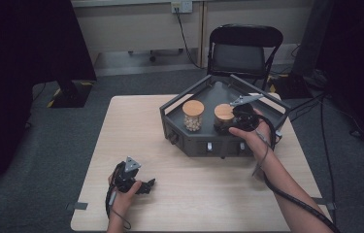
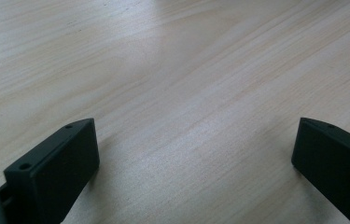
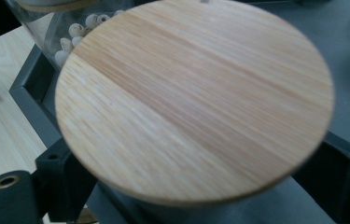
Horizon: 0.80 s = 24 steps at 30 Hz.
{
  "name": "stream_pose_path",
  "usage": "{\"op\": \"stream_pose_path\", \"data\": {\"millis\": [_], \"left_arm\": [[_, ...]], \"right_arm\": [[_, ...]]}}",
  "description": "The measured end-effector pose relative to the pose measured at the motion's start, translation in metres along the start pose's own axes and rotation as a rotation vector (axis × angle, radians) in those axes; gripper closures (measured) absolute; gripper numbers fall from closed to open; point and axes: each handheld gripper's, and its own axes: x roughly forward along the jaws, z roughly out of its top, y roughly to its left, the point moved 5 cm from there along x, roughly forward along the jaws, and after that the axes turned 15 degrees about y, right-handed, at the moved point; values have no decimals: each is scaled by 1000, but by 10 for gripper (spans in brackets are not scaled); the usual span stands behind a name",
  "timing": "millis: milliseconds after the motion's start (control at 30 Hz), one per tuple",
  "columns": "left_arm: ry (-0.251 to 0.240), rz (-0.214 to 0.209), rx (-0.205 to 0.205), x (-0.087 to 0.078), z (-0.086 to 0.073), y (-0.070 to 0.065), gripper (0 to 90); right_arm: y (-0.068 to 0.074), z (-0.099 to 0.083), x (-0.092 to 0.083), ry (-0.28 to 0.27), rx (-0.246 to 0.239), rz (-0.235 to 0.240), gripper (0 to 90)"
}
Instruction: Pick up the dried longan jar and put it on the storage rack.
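The right gripper (image 1: 228, 124) sits inside the dark grey tray (image 1: 172, 114), its fingers (image 3: 63, 182) set on either side of the nearer jar (image 1: 223, 116), just under that jar's round wooden lid (image 3: 193, 100). In the right gripper view the lid spreads across the gap between the two fingers and overhangs both of them, so the jar stands squarely between them. The fingers are part-way open, and whether their pads press the glass cannot be told, because the lid hides the contact. The person's right hand (image 1: 255, 138) wraps the gripper body at the tray's near wall, with the cable trailing back along the forearm.

Beyond the fingers, on the far side of the held-between jar, stands a second jar (image 1: 192, 115) with its own wooden lid, filled with pale round beads (image 3: 77, 32). The two jars stand close but apart on the tray floor.

The left gripper (image 1: 146, 185) lies low over the pale wooden surface (image 1: 136, 126), well apart from the tray, held in the left hand (image 1: 121, 191). Its fingers (image 2: 58, 168) stand wide, with bare wood grain between them and beyond their tips.
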Motion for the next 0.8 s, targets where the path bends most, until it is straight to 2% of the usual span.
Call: {"op": "stream_pose_path", "data": {"millis": [100, 267, 467, 567, 800], "left_arm": [[-1, 1, -2, 0, 0, 0, 3], [-2, 2, -2, 0, 0, -1, 4], [-4, 2, -5, 0, -1, -1, 5], [-4, 2, -5, 0, -1, -1, 5], [-4, 2, -5, 0, -1, -1, 5]], "right_arm": [[-2, -1, -3, -7, 19, 9, 62], [0, -2, -6, -12, 7, -5, 56], [0, -7, -9, -34, 19, 6, 38], [-1, -11, -11, -53, 28, 27, 26], [-1, -17, -18, -62, 23, 19, 22]]}}
